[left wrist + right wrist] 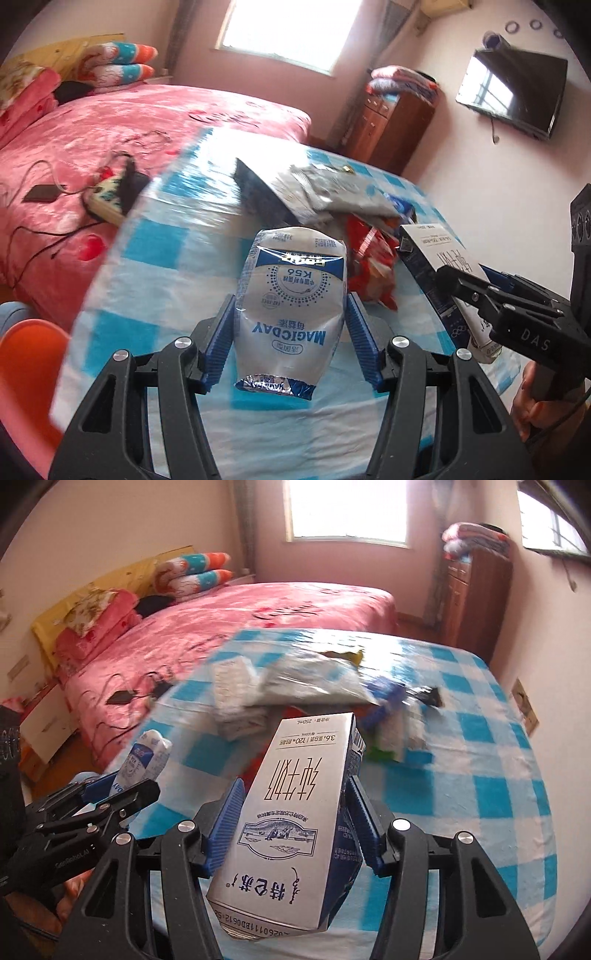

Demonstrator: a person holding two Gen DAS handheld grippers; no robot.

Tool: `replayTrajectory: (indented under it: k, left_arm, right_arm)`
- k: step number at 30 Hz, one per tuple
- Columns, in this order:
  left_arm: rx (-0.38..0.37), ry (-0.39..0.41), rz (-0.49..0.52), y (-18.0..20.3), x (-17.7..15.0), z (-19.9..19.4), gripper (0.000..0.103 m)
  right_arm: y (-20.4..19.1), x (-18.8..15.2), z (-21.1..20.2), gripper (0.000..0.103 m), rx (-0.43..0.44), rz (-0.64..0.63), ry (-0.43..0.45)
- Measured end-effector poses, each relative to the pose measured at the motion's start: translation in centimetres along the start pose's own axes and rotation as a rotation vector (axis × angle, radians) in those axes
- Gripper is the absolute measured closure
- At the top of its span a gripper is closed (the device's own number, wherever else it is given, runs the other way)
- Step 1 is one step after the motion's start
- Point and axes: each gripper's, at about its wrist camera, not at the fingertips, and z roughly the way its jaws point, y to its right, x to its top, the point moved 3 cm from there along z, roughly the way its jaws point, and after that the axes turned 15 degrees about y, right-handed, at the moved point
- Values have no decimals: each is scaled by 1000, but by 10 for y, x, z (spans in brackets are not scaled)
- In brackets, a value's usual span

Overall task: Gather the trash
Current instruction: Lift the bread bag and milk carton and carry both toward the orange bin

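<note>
The left gripper (291, 332) is pinching a silver-and-blue pouch (291, 295) between its blue pads (221, 339), holding it clear above the table (155, 243) near the table's near edge. The right gripper (291, 827) is clamping a white-and-blue milk carton (295, 812) by its sides, tilted, with its printed face toward the camera; it too is hanging above the checked cloth rather than lying on it. In the left wrist view the carton (443, 266) is showing at the right, beside the pouch. More trash is lying heaped toward the table's far edge: a grey bag (332, 192), a red wrapper (373, 258) under it, and blurred white packs (236, 694). A pink bed (258, 627) is standing beyond the table's left edge, with a phone (40, 192) and cables on it.
</note>
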Motion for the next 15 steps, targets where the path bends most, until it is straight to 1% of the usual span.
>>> replayTrajectory:
  k: [4,7,8,10,11,13,15]
  left_arm:
    - [64,45,-28,-27,8,-19,43]
    - [141,75,-54,-55,10,-36,43]
    - [174,85,-65,-68,11,-42,43]
    - [240,99,-84,-92,11,-53,43]
    - [280,105,-100,-107,9,-59,43]
    - [342,109,-134,-134,7,-68,43]
    - [403,107,-168,-160,1,-79,43]
  right_arm:
    - [-32,9,7,45,93,-13,-12]
    - [-61,15,16,45,211,10,-38]
    - [-76,17,21,45,267,17,-50]
    - [-98,19,26,45,335,22,-65]
    - [-115,21,31,45,393,24,-79]
    - [-143,22,38,45,477,21,-100]
    - [-168,21,44,45,531,5,-122]
